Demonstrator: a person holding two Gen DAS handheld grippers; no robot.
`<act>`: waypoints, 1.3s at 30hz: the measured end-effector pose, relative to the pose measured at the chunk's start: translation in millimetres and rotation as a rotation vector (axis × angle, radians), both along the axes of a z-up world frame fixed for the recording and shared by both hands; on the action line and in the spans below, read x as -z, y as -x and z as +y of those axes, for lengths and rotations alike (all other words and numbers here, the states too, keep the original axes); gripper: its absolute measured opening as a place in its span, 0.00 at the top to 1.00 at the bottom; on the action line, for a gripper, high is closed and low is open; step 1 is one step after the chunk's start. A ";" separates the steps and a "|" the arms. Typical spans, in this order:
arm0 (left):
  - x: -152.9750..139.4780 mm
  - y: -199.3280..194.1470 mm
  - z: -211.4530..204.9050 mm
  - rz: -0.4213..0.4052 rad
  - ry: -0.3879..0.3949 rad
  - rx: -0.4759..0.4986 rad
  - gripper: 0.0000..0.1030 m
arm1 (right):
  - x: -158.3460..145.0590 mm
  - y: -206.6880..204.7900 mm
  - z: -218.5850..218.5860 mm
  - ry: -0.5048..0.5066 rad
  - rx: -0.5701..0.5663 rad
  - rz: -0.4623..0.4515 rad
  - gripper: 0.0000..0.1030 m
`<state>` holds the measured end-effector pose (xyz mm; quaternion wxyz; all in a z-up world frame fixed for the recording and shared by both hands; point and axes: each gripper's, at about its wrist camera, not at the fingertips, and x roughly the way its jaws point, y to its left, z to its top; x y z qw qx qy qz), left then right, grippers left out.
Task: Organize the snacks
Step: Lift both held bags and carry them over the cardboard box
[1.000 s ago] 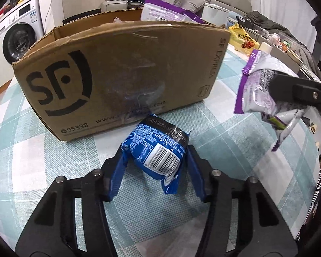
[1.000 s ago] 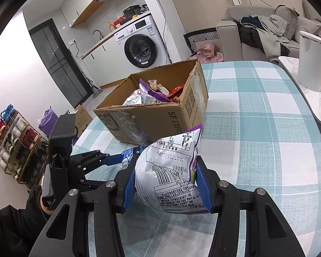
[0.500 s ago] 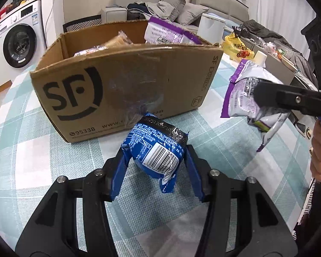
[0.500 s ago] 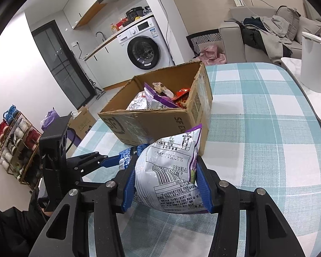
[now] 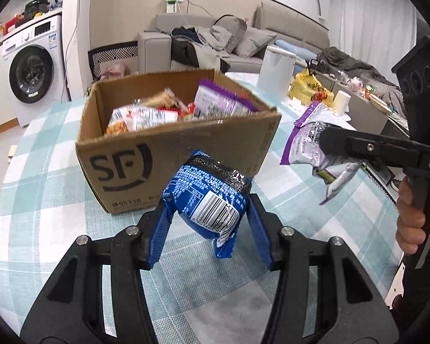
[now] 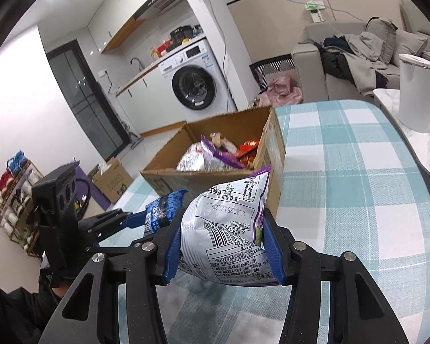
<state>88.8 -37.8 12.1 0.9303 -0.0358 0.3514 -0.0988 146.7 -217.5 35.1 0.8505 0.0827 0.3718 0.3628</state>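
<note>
Left gripper (image 5: 207, 223): clamped on a blue packet (image 5: 207, 197), barcode side up, held above the checked tablecloth (image 5: 43, 200) just in front of the box.
Right gripper (image 6: 222, 243): closed on a silver-and-purple bag (image 6: 226, 229), lifted off the table beside the blue packet.
Box (image 5: 172, 154): open cardboard carton on the table beyond both packets, several snack packs (image 5: 146, 114) inside.
Washing machine (image 6: 197, 83): white, against the wall behind the table.
Sofa (image 5: 229, 43): grey, piled with clothes.

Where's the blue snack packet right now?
The blue packet is gripped in the left tool, held above the checked table, just in front of the cardboard box.
</note>
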 end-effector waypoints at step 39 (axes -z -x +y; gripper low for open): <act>-121.0 -37.0 35.2 -0.133 -0.032 -0.139 0.52 | -63.2 -50.7 39.4 -0.039 0.069 -0.065 0.51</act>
